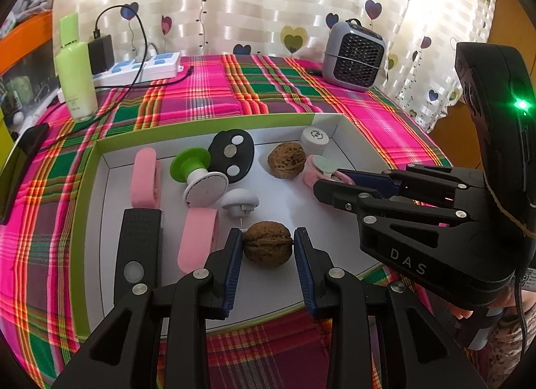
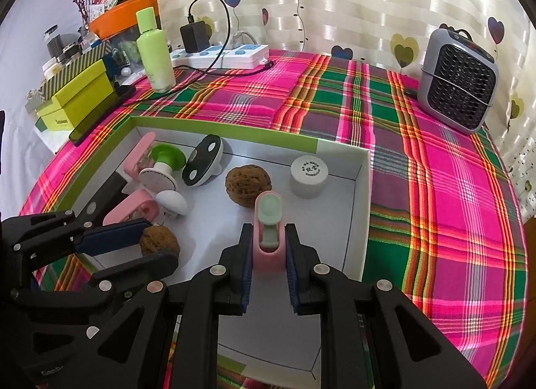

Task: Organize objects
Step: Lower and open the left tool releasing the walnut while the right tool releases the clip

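A white box lid with a green rim (image 1: 207, 120) (image 2: 214, 128) lies on the plaid cloth and holds the small objects. My left gripper (image 1: 268, 245) (image 2: 147, 241) is shut on a brown walnut (image 1: 267, 243) (image 2: 160, 240) near the tray's front. My right gripper (image 2: 268, 245) (image 1: 326, 181) is shut on a pink clip with a pale green pad (image 2: 269, 221) (image 1: 316, 166). A second walnut (image 1: 287, 160) (image 2: 248, 186) rests further back, just beyond the clip's tip.
In the tray also lie two pink clips (image 1: 145, 176) (image 1: 197, 241), a green-and-white stamp (image 1: 197, 171), a black oval piece (image 1: 232, 154), a white mushroom-shaped knob (image 1: 239, 201), a white cap (image 1: 314, 139) and a black bar (image 1: 137, 248). Behind stand a green bottle (image 1: 75, 67), power strip (image 1: 144, 66) and grey fan heater (image 1: 353, 56).
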A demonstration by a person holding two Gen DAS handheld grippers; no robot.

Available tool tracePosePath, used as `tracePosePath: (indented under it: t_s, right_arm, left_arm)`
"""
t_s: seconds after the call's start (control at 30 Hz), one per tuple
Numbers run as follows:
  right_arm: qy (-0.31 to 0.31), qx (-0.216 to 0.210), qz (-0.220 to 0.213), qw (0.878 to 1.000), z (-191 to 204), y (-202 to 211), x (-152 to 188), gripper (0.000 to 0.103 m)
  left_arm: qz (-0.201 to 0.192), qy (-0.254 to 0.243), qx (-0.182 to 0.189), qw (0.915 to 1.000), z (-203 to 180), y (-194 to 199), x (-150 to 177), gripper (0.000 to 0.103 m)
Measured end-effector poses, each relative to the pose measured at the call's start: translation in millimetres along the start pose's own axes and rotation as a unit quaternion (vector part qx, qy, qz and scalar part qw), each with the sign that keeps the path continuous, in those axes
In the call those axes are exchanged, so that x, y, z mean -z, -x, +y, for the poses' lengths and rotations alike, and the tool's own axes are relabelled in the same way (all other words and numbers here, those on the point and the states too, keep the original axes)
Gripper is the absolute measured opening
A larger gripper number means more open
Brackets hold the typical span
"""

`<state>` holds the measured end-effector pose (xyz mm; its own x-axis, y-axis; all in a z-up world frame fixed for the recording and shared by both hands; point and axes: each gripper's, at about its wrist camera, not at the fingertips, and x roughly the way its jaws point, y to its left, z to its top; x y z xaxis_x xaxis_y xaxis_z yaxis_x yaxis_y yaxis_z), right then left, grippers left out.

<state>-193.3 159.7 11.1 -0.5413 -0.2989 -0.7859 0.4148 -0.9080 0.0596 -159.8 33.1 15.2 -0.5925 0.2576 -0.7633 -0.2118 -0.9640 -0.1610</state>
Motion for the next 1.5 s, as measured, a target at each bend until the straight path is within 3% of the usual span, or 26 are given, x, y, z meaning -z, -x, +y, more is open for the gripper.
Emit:
tracePosePath:
  t_s: [0.6,0.77,1.5]
  right_arm:
    - [0.001,-0.003,-0.003,1.0,2.8,-1.0,0.2,0.019]
    - [0.002,0.001,-0.009,1.0,4.1,1.0,0.5,0.033]
    - [-0.036,0.003,-0.037,0.999,6.0,34.1,10.1,0.033]
  left_arm:
    - [0.001,0.003,-0.004,1.0,2.7,-0.3,-1.3,0.033]
    - [0.001,0.006,-0.008,0.9999,5.9,-0.6,-1.7,0.038]
    - [-0.022,0.014,-0.02,0.9995,8.6,24.7,8.6,0.044]
